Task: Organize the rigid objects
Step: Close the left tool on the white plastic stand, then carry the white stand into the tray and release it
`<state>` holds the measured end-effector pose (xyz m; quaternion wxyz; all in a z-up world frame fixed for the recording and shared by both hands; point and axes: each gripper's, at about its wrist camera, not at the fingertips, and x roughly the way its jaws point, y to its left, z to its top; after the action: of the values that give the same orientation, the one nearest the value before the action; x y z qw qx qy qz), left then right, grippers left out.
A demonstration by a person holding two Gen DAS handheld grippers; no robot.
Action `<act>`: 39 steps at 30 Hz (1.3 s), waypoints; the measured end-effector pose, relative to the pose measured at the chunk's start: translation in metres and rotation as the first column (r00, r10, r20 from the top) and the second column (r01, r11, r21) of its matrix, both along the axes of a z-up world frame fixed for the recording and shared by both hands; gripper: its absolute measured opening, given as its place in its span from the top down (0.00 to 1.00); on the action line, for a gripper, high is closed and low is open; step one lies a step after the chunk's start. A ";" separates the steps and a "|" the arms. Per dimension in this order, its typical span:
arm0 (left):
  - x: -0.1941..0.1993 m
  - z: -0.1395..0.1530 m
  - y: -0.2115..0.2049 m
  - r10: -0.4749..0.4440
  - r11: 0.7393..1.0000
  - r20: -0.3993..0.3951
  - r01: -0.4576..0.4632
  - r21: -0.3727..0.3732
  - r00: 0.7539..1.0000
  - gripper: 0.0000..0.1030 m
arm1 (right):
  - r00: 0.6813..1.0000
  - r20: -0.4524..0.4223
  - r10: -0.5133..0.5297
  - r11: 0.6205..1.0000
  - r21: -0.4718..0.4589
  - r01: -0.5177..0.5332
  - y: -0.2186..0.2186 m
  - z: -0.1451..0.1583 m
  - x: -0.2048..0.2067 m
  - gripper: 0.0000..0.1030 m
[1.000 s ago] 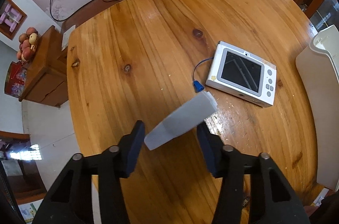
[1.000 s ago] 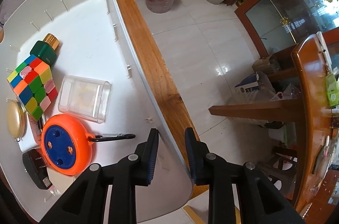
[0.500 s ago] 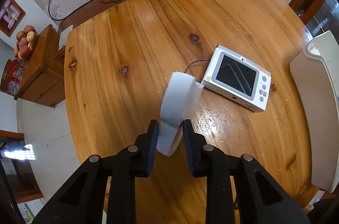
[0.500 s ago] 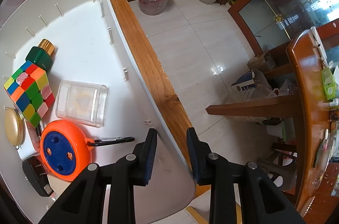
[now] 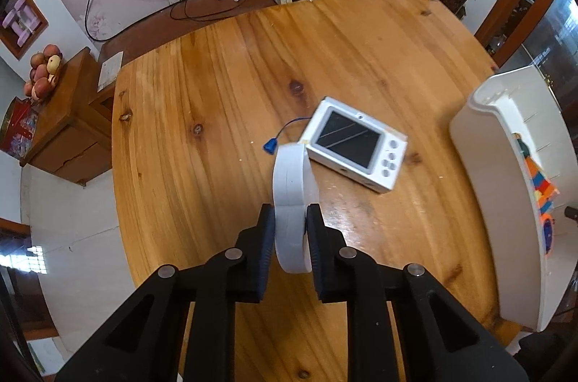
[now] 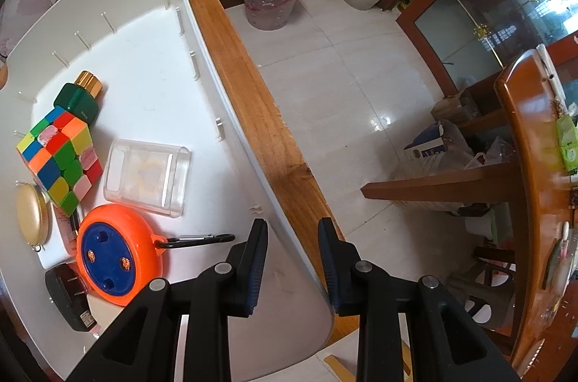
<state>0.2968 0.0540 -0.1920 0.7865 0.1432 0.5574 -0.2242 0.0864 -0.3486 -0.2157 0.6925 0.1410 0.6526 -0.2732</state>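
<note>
White case (image 5: 292,201) edge-up between the left tool's (image 5: 290,230) pads.

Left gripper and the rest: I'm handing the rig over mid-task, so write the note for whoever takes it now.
Left gripper: shut on the white case, held on edge above the table.
Right gripper: fingers straddle the white bin's wall; grip unclear.
Done: Rubik's cube, green bottle, clear box, orange reel, gold disc, black charger lie in the bin.
Left: bin the case, then the white screen device on the table.
</note>
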 end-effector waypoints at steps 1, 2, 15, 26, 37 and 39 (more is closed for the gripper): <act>-0.002 0.003 -0.001 -0.002 1.000 0.001 0.002 -0.005 1.000 0.82 | 1.000 0.004 0.002 1.000 0.004 -0.002 -0.001 0.000 -0.001 0.71; -0.006 0.006 -0.002 -0.007 1.000 0.002 0.007 -0.010 1.000 0.82 | 1.000 0.008 0.006 1.000 0.010 -0.006 -0.001 0.000 -0.001 0.71; -0.064 0.050 -0.035 -0.012 0.998 0.012 0.013 -0.068 1.000 0.83 | 0.997 0.039 0.062 0.995 0.077 -0.065 -0.005 -0.001 -0.009 0.72; -0.130 0.081 -0.079 -0.010 0.990 0.029 0.014 -0.139 1.000 0.83 | 0.987 0.091 0.135 0.972 0.183 -0.150 -0.012 -0.002 -0.016 0.77; -0.182 0.095 -0.144 -0.036 0.973 0.034 0.042 -0.226 0.999 0.83 | 0.968 0.141 0.209 0.928 0.283 -0.242 -0.024 -0.003 -0.029 0.92; -0.189 0.093 -0.154 -0.040 0.972 0.029 0.046 -0.230 0.999 0.83 | 0.961 0.149 0.232 0.919 0.290 -0.267 -0.025 -0.003 -0.030 0.91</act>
<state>0.1074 -0.1004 -0.0986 0.7995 0.0658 0.5147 -0.3025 0.0568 -0.3732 -0.2184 0.7267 0.1779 0.6599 -0.0694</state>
